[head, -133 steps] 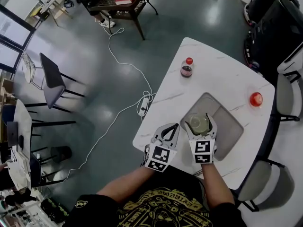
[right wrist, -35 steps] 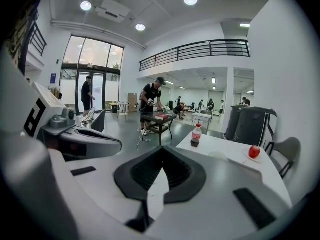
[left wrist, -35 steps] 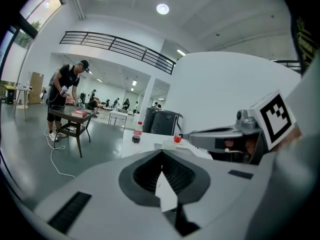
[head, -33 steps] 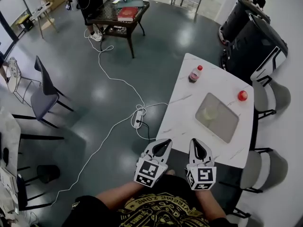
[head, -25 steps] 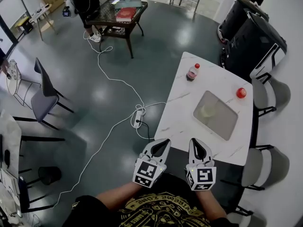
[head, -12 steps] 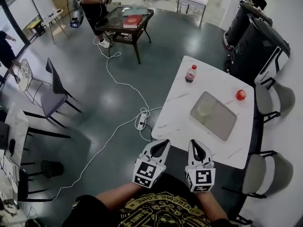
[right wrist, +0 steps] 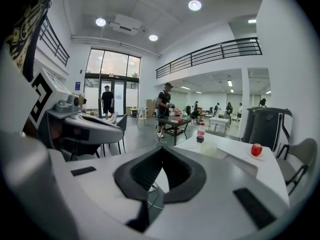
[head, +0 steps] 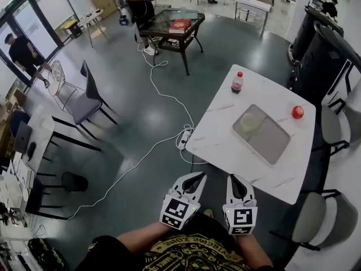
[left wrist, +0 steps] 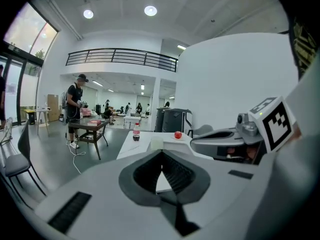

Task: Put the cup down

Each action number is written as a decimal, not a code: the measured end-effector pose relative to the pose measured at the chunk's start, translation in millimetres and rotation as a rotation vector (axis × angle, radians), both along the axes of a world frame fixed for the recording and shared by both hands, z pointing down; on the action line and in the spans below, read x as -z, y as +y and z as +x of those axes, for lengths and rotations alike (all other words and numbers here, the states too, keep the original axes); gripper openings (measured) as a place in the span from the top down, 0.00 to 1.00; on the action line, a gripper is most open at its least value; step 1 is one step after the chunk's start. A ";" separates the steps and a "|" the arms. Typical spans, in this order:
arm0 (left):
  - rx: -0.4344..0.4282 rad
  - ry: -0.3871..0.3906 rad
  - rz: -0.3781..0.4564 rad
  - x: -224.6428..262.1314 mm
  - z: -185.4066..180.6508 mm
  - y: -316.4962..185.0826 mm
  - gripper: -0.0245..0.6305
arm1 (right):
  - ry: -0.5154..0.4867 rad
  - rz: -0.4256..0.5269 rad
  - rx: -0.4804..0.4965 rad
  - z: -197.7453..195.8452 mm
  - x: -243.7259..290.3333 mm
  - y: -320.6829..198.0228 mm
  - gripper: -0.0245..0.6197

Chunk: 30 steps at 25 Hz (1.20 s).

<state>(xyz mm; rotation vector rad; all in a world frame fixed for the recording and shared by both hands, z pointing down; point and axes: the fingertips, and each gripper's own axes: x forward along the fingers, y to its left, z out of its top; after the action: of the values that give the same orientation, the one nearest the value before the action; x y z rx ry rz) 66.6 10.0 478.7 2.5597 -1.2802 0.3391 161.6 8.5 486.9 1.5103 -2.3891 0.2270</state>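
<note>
A pale translucent cup [head: 248,122] stands on the grey tray [head: 271,143] on the white marble table [head: 225,145], free of both grippers. My left gripper [head: 194,178] and right gripper [head: 234,180] hang side by side close to my body, short of the table's near edge. Both are shut with nothing between their jaws. The left gripper view has the cup [left wrist: 156,143] far ahead beyond the closed tips of the left gripper [left wrist: 161,154]. The right gripper view has the cup [right wrist: 208,148] to the right of the right gripper [right wrist: 161,149].
A red-capped cola bottle [head: 238,82] stands at the table's far corner, and a red apple [head: 297,112] lies near its right edge. Grey chairs [head: 333,131] flank the right side. A power strip and white cable [head: 183,137] lie on the floor to the left. People stand by a glass coffee table [head: 172,27].
The view has drifted, so the table and the cup on its tray now sit farther off and to the right. Both grippers have stayed shut and empty near my body.
</note>
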 end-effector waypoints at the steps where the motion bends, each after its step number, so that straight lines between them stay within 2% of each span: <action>1: 0.014 -0.008 0.000 -0.7 1.1 8.4 0.95 | -0.001 -0.009 0.010 3.2 -2.8 7.1 0.95; 6: 0.082 -0.037 -0.002 -4.7 -3.7 39.8 0.95 | -0.004 -0.019 0.073 7.6 -13.3 27.3 0.95; 11: 0.136 -0.040 0.003 -2.9 -14.0 46.9 0.95 | -0.013 -0.005 0.117 -0.8 -2.0 39.6 0.95; 20: 0.164 -0.031 0.009 -0.9 -23.3 47.2 0.95 | -0.001 -0.028 0.170 -14.7 -6.8 47.5 0.95; 30: 0.184 -0.025 0.022 2.6 -36.4 42.4 0.95 | 0.001 -0.008 0.170 -25.9 3.1 40.7 0.95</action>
<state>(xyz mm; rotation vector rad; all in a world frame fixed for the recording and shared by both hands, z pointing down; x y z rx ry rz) 30.1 52.4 476.1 2.4376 -1.5230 0.3211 135.7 49.2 483.8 1.2946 -2.4950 0.1966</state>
